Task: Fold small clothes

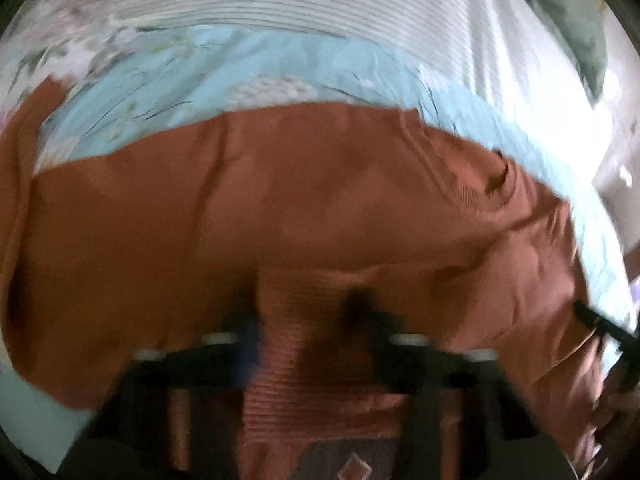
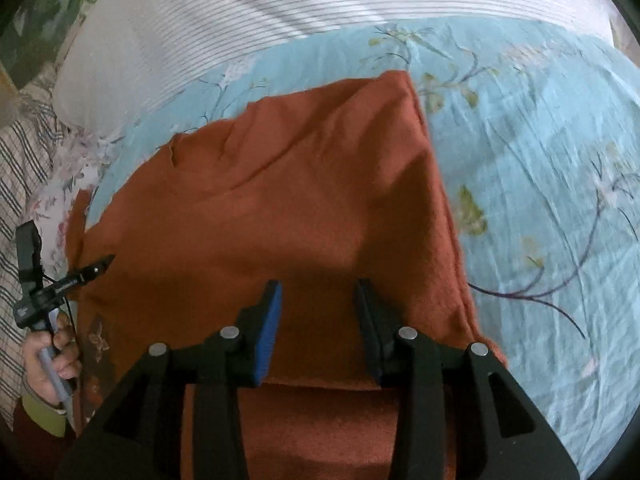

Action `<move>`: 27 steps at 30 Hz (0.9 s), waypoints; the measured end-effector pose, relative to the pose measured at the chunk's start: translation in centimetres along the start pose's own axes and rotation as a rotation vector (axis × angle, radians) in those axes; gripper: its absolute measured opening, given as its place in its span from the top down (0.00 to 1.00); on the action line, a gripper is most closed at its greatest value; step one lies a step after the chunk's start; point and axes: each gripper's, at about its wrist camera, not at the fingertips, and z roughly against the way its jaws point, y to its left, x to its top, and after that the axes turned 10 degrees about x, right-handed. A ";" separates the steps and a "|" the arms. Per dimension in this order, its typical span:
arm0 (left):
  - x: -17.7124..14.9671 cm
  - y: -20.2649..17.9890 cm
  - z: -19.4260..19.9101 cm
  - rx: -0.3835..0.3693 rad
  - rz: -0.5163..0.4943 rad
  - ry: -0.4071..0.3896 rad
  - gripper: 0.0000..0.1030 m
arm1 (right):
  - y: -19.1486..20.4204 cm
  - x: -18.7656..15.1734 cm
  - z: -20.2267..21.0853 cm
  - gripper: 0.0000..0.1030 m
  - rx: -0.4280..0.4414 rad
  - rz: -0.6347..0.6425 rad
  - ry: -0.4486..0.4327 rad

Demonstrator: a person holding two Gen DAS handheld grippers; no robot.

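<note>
1. The bed point(image 2: 540, 152), covered by a light blue floral sheet point(image 1: 168, 92), fills both views. To the right of the garment in the right wrist view, a broad stretch of wrinkled sheet lies bare out to the frame edge.
2. A white striped pillow point(image 2: 280, 4) runs along the far side of the bed, beyond the blue sheet. A strip of sheet separates it from the garment's far edge.
3. The rust-orange garment point(image 2: 280, 200) lies spread on the sheet, centre and near. Its right edge is a straight fold line running from a far corner down to the near right. Its left side reaches toward the left tongs. The near hem passes under the right tongs.
4. The right tongs point(image 2: 318, 292) hover over the garment's near middle, fingers set wide apart, with cloth visible between them and nothing pinched.
5. The left tongs point(image 1: 304, 308) are heavily blurred in their own view. Ribbed orange cloth shows between the fingers, but whether they grip it I cannot tell. From the right wrist view their tip point(image 2: 102, 264) sits at the garment's left edge, and the jaw gap cannot be made out.
6. The left hand point(image 2: 52, 356) grips the handle at the near left.
</note>
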 end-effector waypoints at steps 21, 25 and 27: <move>-0.9 15.6 6.7 0.286 0.427 -0.178 0.21 | 3.8 -4.3 3.6 0.53 0.192 -0.047 -0.041; 1.9 19.3 4.3 0.342 0.453 -0.116 0.21 | 5.6 -5.7 3.2 0.53 0.241 -0.033 -0.002; 3.7 20.9 2.7 0.372 0.461 -0.092 0.21 | 6.6 -6.1 3.1 0.53 0.254 -0.021 0.021</move>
